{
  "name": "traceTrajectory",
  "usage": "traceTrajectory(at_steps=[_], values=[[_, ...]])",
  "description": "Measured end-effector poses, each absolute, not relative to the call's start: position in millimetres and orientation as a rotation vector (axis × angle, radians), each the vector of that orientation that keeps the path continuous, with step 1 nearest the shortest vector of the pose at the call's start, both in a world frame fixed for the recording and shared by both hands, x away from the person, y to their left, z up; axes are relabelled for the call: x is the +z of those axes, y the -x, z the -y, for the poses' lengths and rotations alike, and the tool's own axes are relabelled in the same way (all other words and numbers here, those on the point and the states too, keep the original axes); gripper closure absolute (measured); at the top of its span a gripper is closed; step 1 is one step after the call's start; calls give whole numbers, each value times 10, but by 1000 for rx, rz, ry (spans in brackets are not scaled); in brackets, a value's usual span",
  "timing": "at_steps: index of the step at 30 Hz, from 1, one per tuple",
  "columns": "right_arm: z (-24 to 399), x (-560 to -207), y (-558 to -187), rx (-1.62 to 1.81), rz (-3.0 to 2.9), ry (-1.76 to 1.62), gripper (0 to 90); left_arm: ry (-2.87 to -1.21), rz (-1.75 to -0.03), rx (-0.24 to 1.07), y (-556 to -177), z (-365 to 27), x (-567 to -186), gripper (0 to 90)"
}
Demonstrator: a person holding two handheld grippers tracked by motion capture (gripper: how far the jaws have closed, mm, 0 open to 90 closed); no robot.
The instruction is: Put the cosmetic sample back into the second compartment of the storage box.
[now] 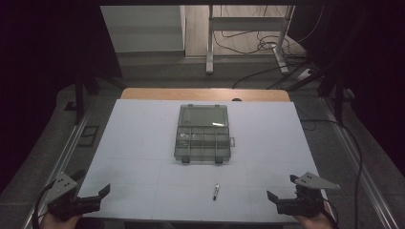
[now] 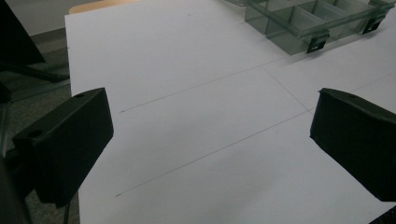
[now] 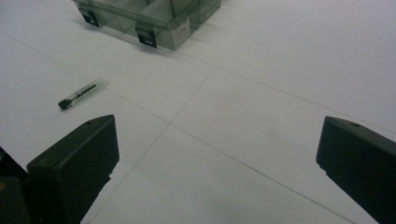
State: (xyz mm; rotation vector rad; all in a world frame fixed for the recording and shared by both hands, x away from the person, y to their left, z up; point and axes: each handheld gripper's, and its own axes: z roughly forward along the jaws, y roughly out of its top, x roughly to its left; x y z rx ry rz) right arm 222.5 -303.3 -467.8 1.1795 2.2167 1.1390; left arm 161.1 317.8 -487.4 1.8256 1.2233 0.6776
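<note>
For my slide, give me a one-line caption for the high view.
Two open claws, left claw and right claw, wait at the near edge of a white table, with a small vial before an open compartment box.

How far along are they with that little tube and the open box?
The compartment box already lies open. Nothing is in hand: left gripper and right gripper rest open at the table's near edge. The small tube lies untouched in front of the box, seemingly yet to be picked up.

A wide white table top (image 1: 143,143), ruled with thin lines, is seen. On it are laid an open clear-grey plastic compartment box (image 1: 202,133) at the middle and a small black-capped clear tube (image 1: 216,191) nearer the front edge, well apart.
</note>
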Motion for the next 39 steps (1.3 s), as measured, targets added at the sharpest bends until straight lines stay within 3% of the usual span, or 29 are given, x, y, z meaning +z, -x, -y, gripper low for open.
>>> traceTrajectory(at_steps=[39], values=[[2866, -4707, -2339, 1140, -2317, -1186, 0, -1875, -1235, 626, -1671, -3170, -4887, 18]])
